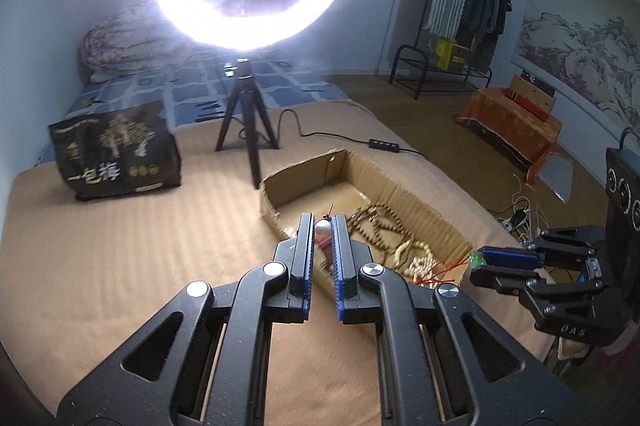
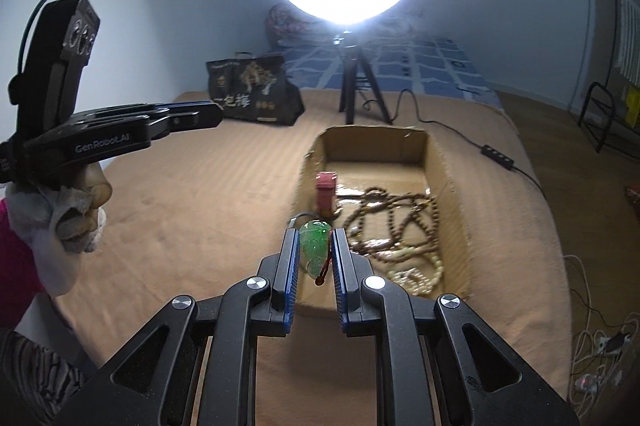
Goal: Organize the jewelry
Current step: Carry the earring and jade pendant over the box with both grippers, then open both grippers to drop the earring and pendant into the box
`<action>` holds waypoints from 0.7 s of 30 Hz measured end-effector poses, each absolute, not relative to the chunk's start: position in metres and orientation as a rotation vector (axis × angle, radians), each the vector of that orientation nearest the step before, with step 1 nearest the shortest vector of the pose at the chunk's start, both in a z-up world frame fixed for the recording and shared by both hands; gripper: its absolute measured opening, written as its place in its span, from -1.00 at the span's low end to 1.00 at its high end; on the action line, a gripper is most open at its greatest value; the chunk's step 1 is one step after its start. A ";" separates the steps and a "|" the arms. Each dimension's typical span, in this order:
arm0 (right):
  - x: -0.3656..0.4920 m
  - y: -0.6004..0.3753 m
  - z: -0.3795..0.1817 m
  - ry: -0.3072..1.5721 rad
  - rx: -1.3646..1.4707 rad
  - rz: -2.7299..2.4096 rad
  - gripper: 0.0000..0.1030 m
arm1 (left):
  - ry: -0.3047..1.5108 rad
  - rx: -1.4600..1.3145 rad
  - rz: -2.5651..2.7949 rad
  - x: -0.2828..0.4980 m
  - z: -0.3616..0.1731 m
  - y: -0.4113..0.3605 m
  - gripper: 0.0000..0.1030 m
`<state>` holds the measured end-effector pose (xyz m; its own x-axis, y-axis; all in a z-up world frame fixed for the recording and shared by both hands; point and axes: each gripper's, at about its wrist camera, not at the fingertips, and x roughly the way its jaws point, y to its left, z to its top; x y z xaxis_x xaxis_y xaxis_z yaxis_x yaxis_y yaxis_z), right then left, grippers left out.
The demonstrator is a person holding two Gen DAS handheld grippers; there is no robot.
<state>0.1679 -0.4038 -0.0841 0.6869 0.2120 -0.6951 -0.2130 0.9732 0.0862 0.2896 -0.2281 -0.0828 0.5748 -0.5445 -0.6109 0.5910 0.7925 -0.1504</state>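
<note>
A shallow cardboard box (image 2: 448,162) lies on the tan bed cover and holds brown bead necklaces (image 2: 394,222), a pale bead strand (image 2: 420,276) and a small red piece (image 2: 326,192). My right gripper (image 2: 316,246) is shut on a green jade pendant (image 2: 315,246) with a red cord, held above the box's near left corner. It also shows in the left wrist view (image 1: 480,262). My left gripper (image 1: 323,230) is shut on a small whitish bead piece (image 1: 323,228) over the box's left wall (image 1: 276,210).
A ring light on a black tripod (image 1: 246,114) stands behind the box, its cable and switch (image 1: 384,145) running right. A black printed bag (image 1: 114,154) sits at the left. Blue patterned bedding lies beyond. The bed edge drops to the floor on the right.
</note>
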 end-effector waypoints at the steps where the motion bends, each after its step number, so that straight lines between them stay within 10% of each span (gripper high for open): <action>1: 0.170 -0.407 -0.084 0.776 -0.002 0.232 -0.73 | 0.693 0.076 -0.669 0.294 -0.084 -0.236 -0.87; 21: 0.205 -0.453 -0.116 0.835 0.048 0.184 -0.72 | 0.759 0.168 -0.667 0.351 -0.120 -0.327 -0.87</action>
